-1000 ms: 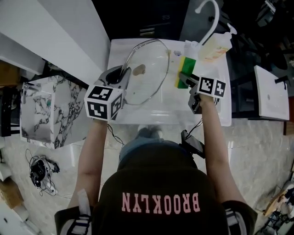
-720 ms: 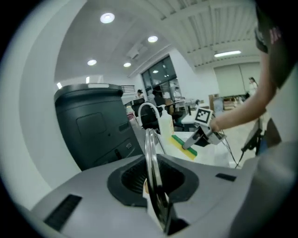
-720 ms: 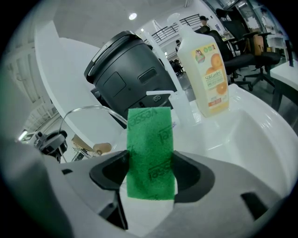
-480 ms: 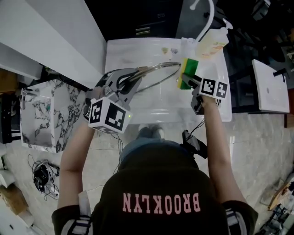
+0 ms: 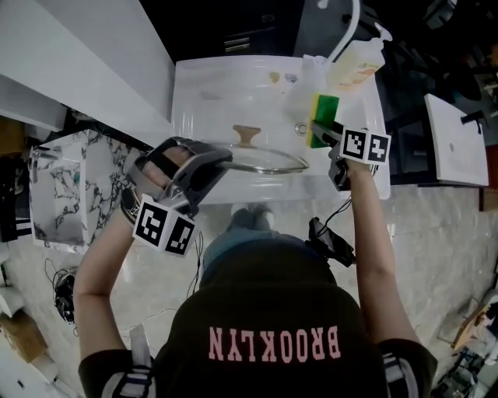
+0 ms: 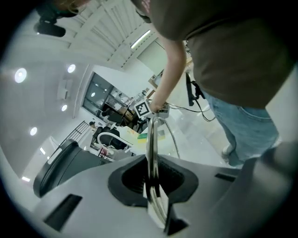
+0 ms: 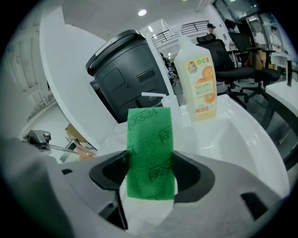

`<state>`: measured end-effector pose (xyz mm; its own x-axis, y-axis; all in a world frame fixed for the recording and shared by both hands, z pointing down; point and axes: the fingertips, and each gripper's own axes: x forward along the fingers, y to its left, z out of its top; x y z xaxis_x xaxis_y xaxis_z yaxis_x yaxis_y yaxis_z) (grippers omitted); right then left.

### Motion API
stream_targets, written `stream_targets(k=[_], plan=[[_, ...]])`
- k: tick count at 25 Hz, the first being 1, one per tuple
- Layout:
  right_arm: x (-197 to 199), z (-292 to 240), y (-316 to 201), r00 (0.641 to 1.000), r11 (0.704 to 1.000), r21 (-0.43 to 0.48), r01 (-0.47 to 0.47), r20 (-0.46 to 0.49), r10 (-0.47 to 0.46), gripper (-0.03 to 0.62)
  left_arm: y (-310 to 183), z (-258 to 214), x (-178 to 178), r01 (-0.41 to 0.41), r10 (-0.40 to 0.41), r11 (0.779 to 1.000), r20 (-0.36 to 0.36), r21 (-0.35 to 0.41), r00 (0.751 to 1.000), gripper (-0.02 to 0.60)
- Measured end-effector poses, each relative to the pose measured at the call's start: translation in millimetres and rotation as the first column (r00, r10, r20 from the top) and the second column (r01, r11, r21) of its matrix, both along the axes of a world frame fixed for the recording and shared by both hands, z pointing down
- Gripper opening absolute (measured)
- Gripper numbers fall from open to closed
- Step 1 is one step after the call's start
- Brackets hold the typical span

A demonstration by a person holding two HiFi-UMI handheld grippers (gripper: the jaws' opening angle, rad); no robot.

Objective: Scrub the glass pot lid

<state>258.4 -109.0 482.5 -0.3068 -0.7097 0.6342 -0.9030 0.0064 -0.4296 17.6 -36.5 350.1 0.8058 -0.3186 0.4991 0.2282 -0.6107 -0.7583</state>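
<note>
Head view, centre frame — my left gripper (image 5: 218,161) pinches the glass pot lid (image 5: 268,162) by its rim, edge-on over the white sink (image 5: 206,85); upper right, my right gripper (image 5: 323,134) clamps a green-and-yellow sponge (image 5: 320,115).

Open basin behind a lid that bars the front edge
The round steel-rimmed glass pot lid (image 5: 264,161), seen almost edge-on, spans the white sink's (image 5: 202,93) front edge and blocks entry there; the basin's left and middle are bare. A green-and-yellow sponge (image 5: 322,109) hangs at the right edge, while an orange-labelled soap bottle (image 5: 354,66) and a white curved faucet (image 5: 357,23) crowd the back right corner
</note>
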Motion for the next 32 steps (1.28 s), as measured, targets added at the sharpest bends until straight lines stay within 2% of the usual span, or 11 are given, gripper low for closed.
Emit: stream_targets(k=[3, 5, 8, 11, 15, 20, 22, 23, 25, 28, 32], plan=[[-2, 0, 1, 1.0, 1.0, -0.003, 0.028, -0.009, -0.029, 0.278, 10, 21, -20, -0.034, 0.027, 0.997, 0.105, 0.064, 0.994, 0.04], [-8, 0, 0, 0.998, 0.998, 0.003, 0.058, -0.007, -0.058, 0.278, 12, 36, -30, -0.034, 0.019, 0.994, 0.145, 0.107, 0.989, 0.04], [-26, -4, 0, 0.987, 0.987, 0.011, 0.159, -0.018, -0.159, 0.278, 7, 49, -33, 0.002, -0.025, 0.986, 0.137, 0.166, 0.99, 0.04], [-53, -12, 8, 0.946, 0.946, 0.011, 0.324, -0.032, -0.324, 0.278, 6, 63, -29, -0.003, -0.03, 0.973, 0.138, 0.232, 0.99, 0.04], [-92, -27, 22, 0.841, 0.842, -0.008, 0.539, -0.056, -0.538, 0.278, 4, 77, -23, -0.05, -0.003, 0.947, 0.164, 0.318, 0.986, 0.041], [-153, -39, 57, 0.645, 0.648, -0.058, 0.759, -0.067, -0.761, 0.278, 6, 95, -24, -0.137, 0.051, 0.919, 0.233, 0.37, 0.971, 0.048], [-174, -43, 66, 0.592, 0.597, -0.068, 0.8, -0.077, -0.802, 0.278, 5, 104, -29, -0.18, 0.059, 0.892, 0.29, 0.414, 0.955, 0.048], [-183, -44, 70, 0.58, 0.584, -0.068, 0.809, -0.071, -0.811, 0.278, 5, 106, -31, -0.198, 0.06, 0.879, 0.31, 0.434, 0.949, 0.049], [-200, -46, 76, 0.578, 0.578, -0.069, 0.813, -0.032, -0.816, 0.278, 5, 108, -33, -0.218, 0.067, 0.863, 0.326, 0.455, 0.943, 0.051], [-218, -39, 90, 0.596, 0.59, -0.105, 0.8, 0.028, -0.803, 0.278, 6, 109, -34, -0.233, 0.074, 0.853, 0.333, 0.468, 0.94, 0.052], [-229, -20, 107, 0.612, 0.598, -0.184, 0.78, 0.028, -0.79, 0.278, 9, 112, -35, -0.25, 0.084, 0.842, 0.342, 0.479, 0.936, 0.054]])
